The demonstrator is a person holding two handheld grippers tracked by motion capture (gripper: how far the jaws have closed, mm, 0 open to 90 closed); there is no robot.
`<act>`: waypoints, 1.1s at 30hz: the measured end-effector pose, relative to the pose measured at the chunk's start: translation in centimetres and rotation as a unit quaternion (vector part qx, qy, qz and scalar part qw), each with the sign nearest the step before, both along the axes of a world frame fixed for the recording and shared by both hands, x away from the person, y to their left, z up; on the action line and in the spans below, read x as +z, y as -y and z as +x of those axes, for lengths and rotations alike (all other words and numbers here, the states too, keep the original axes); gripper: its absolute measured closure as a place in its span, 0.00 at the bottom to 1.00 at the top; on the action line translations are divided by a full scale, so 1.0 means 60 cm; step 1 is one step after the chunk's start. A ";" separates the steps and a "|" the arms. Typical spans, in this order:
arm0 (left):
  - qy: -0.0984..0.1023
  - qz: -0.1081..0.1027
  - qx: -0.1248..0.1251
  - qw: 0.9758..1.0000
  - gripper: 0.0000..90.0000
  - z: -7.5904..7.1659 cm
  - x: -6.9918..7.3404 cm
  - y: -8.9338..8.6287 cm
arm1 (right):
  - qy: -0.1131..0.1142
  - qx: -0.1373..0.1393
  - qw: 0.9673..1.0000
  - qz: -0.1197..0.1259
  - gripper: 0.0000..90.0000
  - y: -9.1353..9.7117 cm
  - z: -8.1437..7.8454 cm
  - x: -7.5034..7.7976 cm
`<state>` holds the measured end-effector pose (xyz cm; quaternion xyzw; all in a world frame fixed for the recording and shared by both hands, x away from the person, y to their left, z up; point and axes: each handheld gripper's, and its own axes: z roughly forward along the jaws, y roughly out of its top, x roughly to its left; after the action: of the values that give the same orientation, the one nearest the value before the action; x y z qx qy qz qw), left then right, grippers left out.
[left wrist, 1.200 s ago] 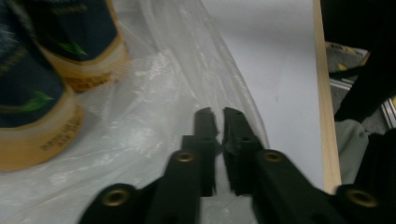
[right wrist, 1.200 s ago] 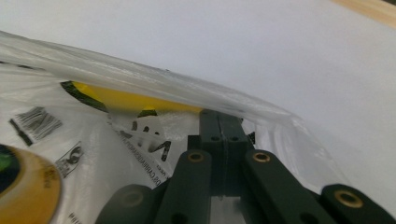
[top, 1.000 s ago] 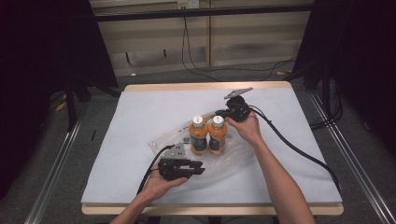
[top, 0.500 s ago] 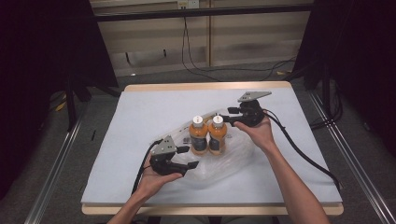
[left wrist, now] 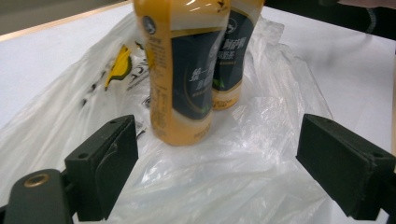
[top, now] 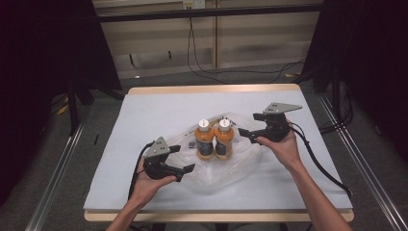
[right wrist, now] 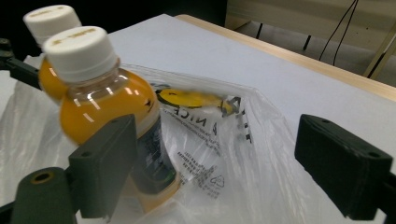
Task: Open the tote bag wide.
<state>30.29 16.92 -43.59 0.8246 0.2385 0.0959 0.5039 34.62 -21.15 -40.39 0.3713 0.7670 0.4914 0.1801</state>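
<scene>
Two orange drink bottles with white caps stand upright side by side on a clear plastic bag spread over the white table cover. To their left, my left gripper points at them; its jaws have just been opening. In the left gripper view its pads stand wide apart over crumpled bag film, and the near bottle is just ahead, untouched. My right gripper is right of the bottles, and its jaws have also just been opening. They are apart over the bag, beside a bottle.
The table's wooden edge runs along the far side, with cables on the floor behind it. Each gripper's cable trails back toward the near edge. Metal rails flank the table.
Both grippers have drawn outward from the bottles, the left one leftward and the right one rightward and up. Both pairs of jaws, shut before, now stand open.
</scene>
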 end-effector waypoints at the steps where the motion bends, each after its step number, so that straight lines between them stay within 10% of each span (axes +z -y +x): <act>1: 0.003 0.000 0.002 1.000 0.13 -0.002 0.002 -0.003 | 0.001 -0.002 1.000 0.003 0.12 0.004 -0.008 0.002; 15: 0.012 0.002 0.034 0.999 0.06 -0.028 0.016 -0.067 | 0.049 -0.031 0.998 0.029 0.08 0.062 -0.124 0.010; 33: 0.000 0.025 0.102 0.994 0.05 -0.084 -0.006 -0.131 | 0.030 -0.104 0.994 0.009 0.08 0.112 -0.251 -0.038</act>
<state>25.25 24.78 -43.96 0.8084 0.3191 0.1531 0.4704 19.56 -27.90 -42.65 0.4361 0.7139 0.4879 0.2493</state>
